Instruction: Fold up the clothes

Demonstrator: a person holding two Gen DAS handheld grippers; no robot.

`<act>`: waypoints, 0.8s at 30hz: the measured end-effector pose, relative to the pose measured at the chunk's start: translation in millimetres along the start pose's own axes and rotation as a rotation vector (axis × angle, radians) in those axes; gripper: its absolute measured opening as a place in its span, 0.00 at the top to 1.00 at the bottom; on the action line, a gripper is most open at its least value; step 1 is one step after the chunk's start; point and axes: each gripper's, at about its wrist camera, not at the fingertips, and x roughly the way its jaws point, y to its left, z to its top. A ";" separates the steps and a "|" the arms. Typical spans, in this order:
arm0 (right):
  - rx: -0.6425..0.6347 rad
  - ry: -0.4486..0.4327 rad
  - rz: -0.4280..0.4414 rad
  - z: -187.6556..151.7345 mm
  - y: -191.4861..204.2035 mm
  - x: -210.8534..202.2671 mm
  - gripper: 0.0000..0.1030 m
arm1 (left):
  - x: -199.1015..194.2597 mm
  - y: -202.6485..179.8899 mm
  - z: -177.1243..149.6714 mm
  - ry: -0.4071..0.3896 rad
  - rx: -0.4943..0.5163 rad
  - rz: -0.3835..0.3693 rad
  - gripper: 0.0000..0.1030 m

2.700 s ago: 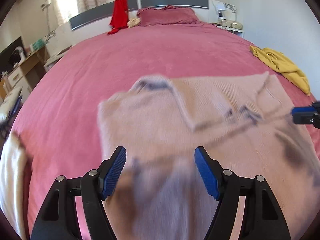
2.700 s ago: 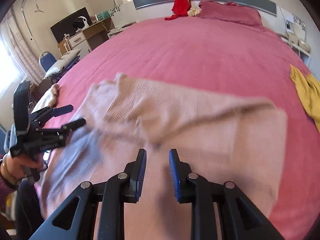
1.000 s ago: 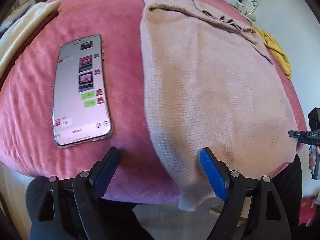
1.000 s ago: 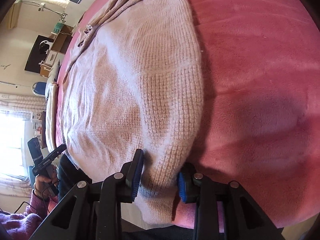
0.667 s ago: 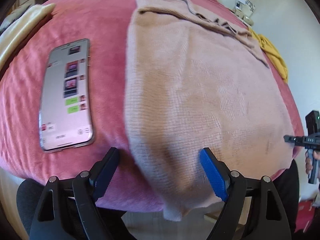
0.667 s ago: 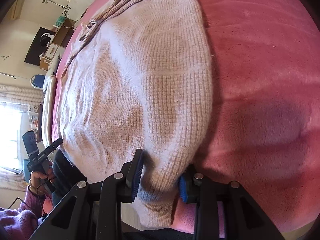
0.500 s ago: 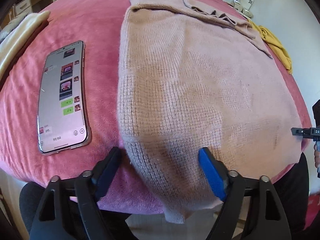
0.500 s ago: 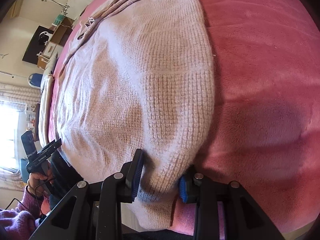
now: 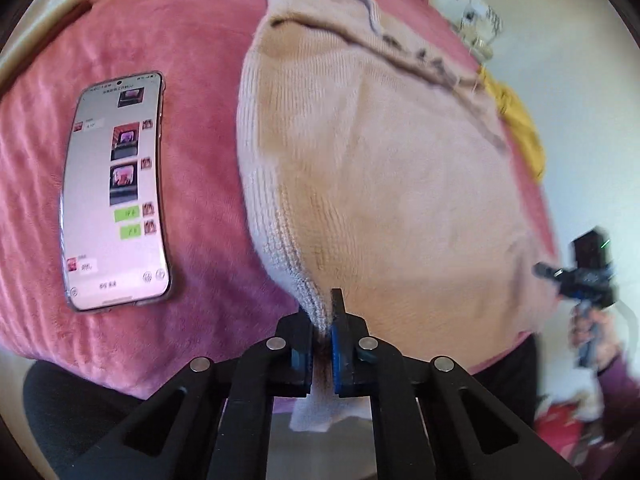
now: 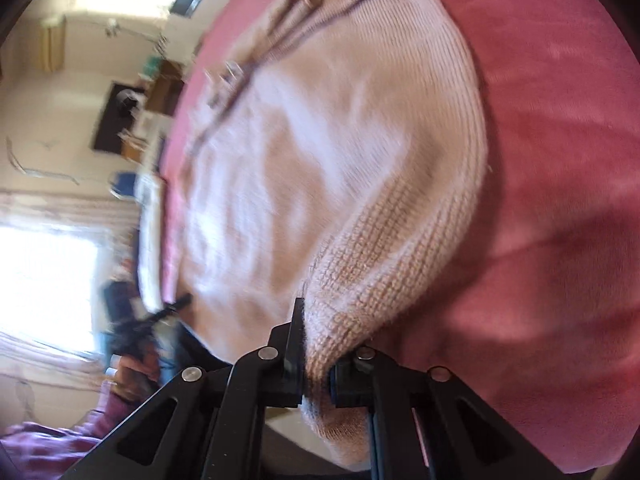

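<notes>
- The left gripper (image 9: pixel 321 334) has just closed its jaws; they now stand pinched together on the ribbed hem corner of the beige knit sweater (image 9: pixel 380 184), with a flap of knit hanging out below the blue pads
- The right gripper (image 10: pixel 316 364) has also just been closing and is clamped on the opposite hem corner of the sweater (image 10: pixel 340 140); the fabric bunches up between its jaws and a rounded fold droops beneath them
- The sweater lies spread flat on the pink bedspread (image 9: pixel 180 20), hem at the near edge of the bed, its dark-trimmed collar end toward the far side
- The two held corners are drawn up off the bedspread (image 10: pixel 560 200) into small peaks
- A smartphone (image 9: pixel 116 188) with a lit chat screen lies face up on the bedspread, beside the sweater's left edge and not touching it
- A yellow garment (image 9: pixel 520 128) lies crumpled at the bed's far right edge, just past the sweater
- In the left wrist view the right gripper (image 9: pixel 580 280) shows at the right edge, held in a hand (image 9: pixel 592 332); both are blurred
</notes>
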 end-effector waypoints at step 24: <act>0.362 -0.206 0.142 264.5 -1.7 48.7 0.90 | 85.2 17.8 287.1 -0.086 -0.280 -0.157 0.91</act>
